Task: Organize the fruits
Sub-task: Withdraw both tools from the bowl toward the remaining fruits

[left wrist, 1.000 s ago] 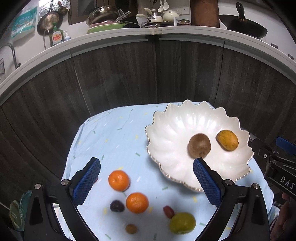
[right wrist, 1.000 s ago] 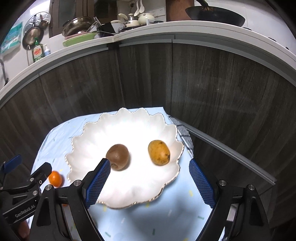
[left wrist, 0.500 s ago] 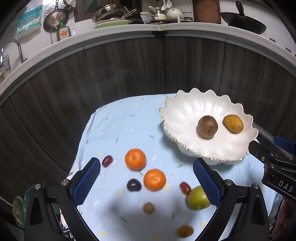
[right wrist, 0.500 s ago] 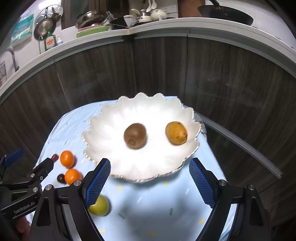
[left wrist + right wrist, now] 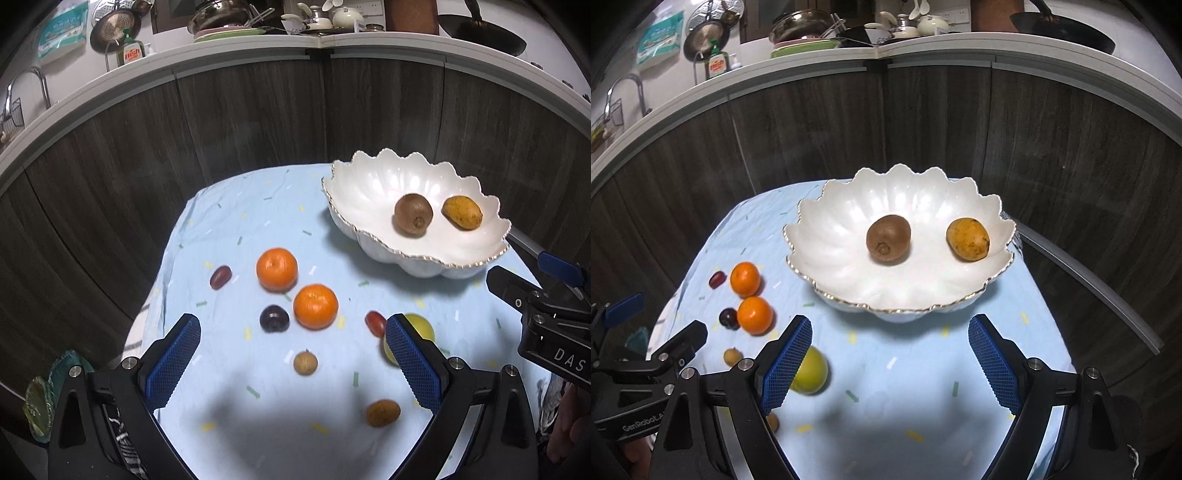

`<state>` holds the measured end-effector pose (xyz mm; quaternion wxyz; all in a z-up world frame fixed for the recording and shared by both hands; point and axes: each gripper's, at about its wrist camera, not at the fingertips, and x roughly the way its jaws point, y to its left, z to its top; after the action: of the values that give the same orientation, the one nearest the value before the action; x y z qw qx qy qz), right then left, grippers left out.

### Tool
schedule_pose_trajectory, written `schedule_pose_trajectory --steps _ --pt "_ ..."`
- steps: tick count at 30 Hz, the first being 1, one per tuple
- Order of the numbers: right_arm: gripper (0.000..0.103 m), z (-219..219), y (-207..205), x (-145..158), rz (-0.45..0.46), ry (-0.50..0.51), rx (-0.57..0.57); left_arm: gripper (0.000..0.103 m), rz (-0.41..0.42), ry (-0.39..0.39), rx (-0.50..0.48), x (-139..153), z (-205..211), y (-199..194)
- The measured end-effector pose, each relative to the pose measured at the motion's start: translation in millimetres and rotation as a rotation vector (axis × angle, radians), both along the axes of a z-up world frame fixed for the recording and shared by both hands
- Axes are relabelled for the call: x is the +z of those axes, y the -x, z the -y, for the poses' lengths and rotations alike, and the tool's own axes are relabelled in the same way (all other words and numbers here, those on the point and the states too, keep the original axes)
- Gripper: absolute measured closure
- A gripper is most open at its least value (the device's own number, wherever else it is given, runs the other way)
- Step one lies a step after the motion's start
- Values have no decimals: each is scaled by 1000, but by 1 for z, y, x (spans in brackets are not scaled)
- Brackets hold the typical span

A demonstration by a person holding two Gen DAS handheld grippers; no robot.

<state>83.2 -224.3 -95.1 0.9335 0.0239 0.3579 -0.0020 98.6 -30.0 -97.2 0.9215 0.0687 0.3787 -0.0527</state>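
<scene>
Table (image 5: 236, 221) under blue cloth: left wrist view shows the whole loose cluster, two oranges (image 5: 277, 267), green fruit (image 5: 421, 326), dark plum (image 5: 274, 318), small brown fruit (image 5: 383, 412). Right wrist view centres the scalloped bowl (image 5: 842, 258) holding kiwi (image 5: 888, 238) and yellow fruit (image 5: 967, 239), bowl near the cloth's far-right edge. Bare cloth in front of it. Left gripper (image 5: 293, 363) and right gripper (image 5: 890, 363): jaws spread, empty.

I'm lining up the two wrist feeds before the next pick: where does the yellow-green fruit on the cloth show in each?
Left wrist view: yellow-green fruit lower right, partly hidden behind that gripper's right-hand finger.
Right wrist view: the fruit lower left, just beside that gripper's left-hand finger.
Shared landmark: the white scalloped bowl, beyond the fruit in both.
</scene>
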Motion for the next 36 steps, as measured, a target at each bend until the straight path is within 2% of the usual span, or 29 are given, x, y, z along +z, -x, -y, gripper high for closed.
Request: schedule_pose_trajectory --steps 11,27,36 --pt "16 -2 13 -9 27 17 60 1 -10 -11 -51 -16 9 24" --pt "16 -25 10 -28 -4 32 116 2 7 -36 -28 -34 -11 15" --pt "16 -42 2 -42 -27 37 153 18 -1 -47 -20 -50 -19 1"
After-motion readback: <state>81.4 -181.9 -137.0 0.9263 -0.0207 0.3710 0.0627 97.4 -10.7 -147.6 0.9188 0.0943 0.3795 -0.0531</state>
